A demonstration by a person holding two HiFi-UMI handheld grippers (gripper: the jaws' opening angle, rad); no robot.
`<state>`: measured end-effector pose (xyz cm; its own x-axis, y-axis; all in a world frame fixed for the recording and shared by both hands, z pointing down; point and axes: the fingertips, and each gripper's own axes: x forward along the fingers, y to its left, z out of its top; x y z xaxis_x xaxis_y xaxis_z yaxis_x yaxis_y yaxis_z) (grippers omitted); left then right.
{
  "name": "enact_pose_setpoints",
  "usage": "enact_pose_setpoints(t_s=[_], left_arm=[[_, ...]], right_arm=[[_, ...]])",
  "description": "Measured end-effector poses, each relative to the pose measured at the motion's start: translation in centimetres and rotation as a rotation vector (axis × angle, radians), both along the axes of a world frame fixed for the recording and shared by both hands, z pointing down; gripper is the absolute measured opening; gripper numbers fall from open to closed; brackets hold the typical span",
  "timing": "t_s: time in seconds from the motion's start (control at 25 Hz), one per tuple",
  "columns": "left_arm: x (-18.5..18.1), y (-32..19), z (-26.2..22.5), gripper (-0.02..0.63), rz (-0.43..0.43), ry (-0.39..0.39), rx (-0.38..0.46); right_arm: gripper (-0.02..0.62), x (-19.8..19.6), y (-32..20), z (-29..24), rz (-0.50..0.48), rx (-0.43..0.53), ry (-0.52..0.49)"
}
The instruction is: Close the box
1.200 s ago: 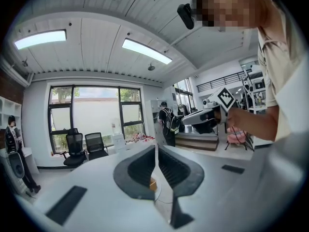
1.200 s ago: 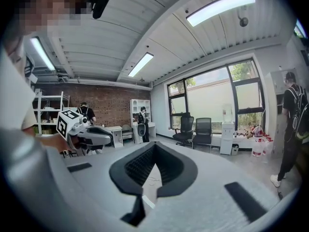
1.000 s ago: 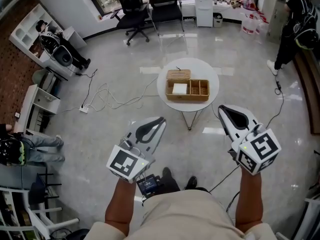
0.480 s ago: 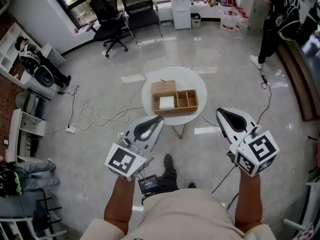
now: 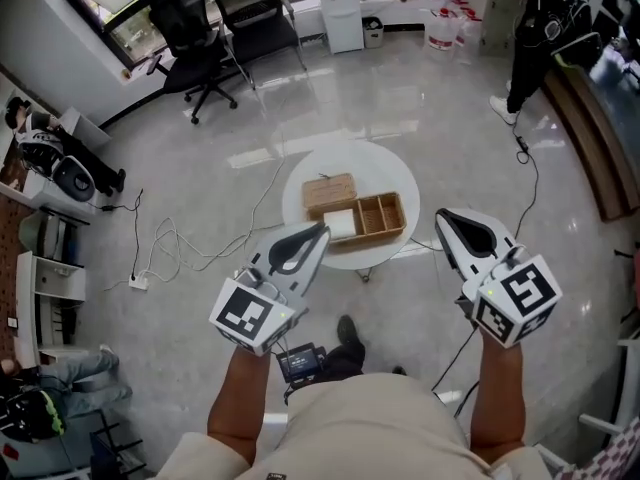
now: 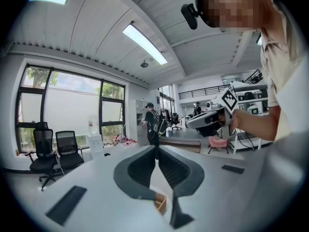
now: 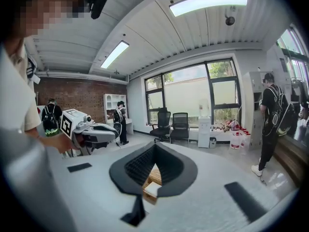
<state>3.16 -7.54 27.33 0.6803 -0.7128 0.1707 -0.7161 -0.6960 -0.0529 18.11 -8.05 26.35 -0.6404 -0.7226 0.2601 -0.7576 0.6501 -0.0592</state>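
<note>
both claws are clenched on nothing – left claw (image 5: 319,232), right claw (image 5: 443,218) – and the open box (image 5: 368,218) lies ahead on the round desk (image 5: 300,180), long axis crosswise, nearer the left claw.

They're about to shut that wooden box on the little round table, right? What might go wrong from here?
1. The box sits on a small round table with its lid lying open beside it. A push on the lid might slide the whole box instead of folding the lid over.
2. Loose cables lie on the floor beside the table, so a step closer might snag a foot.
</note>
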Motion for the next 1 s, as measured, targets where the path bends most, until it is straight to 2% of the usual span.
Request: enact_pose_setpoints(t_s=[0.12,0.44,0.64,1.0], left_arm=[[-0.9,-1.4,0.7,0.022,0.038,0.009,-0.005],[-4.7,-4.9,0.2,0.022,0.058,0.039,0.001],[-6.7,-5.2,0.5,0.022,0.093,0.062,0.024],[-11.9,-6.3,-0.2,0.022,0.026,0.113,0.048]], right_arm=[[-0.008,-1.2,-1.3,0.5,0.016,-0.011,0.002],[-0.008,-4.5,-4.1,0.6,0.061,-0.017,0.038],[-0.008,-6.4,-4.7,0.7,0.066,-0.024,0.040],[-0.008,-11.4,-6.7,0.2,0.008,-0.039,0.068]])
